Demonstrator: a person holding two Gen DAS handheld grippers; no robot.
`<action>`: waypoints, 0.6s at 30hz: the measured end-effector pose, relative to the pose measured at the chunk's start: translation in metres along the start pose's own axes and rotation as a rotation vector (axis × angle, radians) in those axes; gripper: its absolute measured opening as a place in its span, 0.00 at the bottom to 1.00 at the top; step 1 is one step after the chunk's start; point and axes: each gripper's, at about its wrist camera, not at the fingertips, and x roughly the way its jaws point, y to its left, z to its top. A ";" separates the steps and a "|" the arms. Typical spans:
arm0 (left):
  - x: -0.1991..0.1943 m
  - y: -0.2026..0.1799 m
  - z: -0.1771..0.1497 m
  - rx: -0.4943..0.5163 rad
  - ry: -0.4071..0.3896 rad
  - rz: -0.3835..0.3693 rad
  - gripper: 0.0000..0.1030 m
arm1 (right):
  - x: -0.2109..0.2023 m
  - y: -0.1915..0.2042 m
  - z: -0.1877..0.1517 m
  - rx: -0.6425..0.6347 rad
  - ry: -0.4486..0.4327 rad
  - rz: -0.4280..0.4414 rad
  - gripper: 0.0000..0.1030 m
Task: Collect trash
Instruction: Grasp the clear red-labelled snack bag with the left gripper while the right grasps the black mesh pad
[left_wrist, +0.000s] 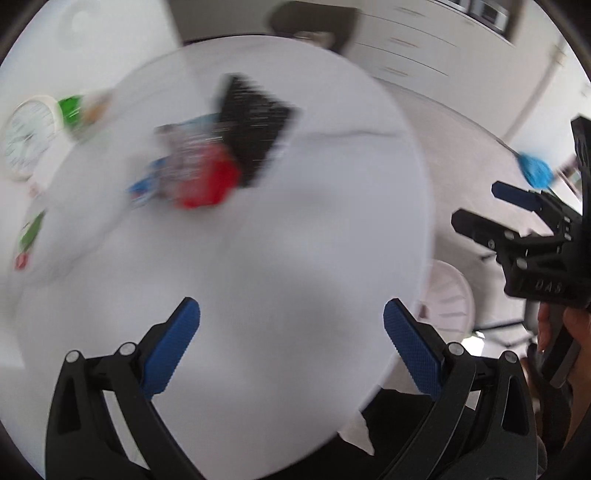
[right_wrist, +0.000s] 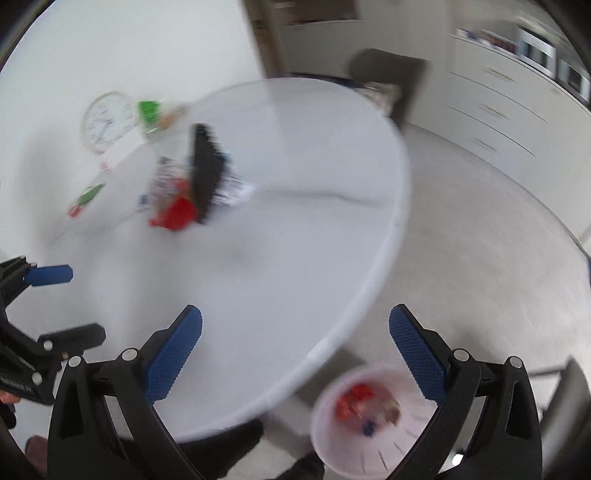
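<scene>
Right wrist: tool (right_wrist: 295, 354) agape past table (right_wrist: 369, 288) edge, above bin (right_wrist: 325, 435).

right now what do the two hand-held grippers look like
Both match: the left hand-held gripper and right hand-held gripper have black plastic frames with silver pivot screws and two fingers faced with blue textured pads. Pale lettering marks the right one's body, blurred.

Bare near table (right_wrist: 280, 258) — trash pile (right_wrist: 184, 192) beyond
</scene>
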 end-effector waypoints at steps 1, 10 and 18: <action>0.000 0.011 -0.002 -0.023 -0.003 0.013 0.93 | 0.007 0.011 0.009 -0.021 0.001 0.016 0.98; 0.017 0.088 0.004 -0.157 -0.018 0.036 0.93 | 0.069 0.074 0.085 -0.167 -0.013 0.054 0.98; 0.036 0.109 0.031 -0.078 -0.082 -0.001 0.93 | 0.119 0.066 0.138 -0.189 0.014 0.058 0.95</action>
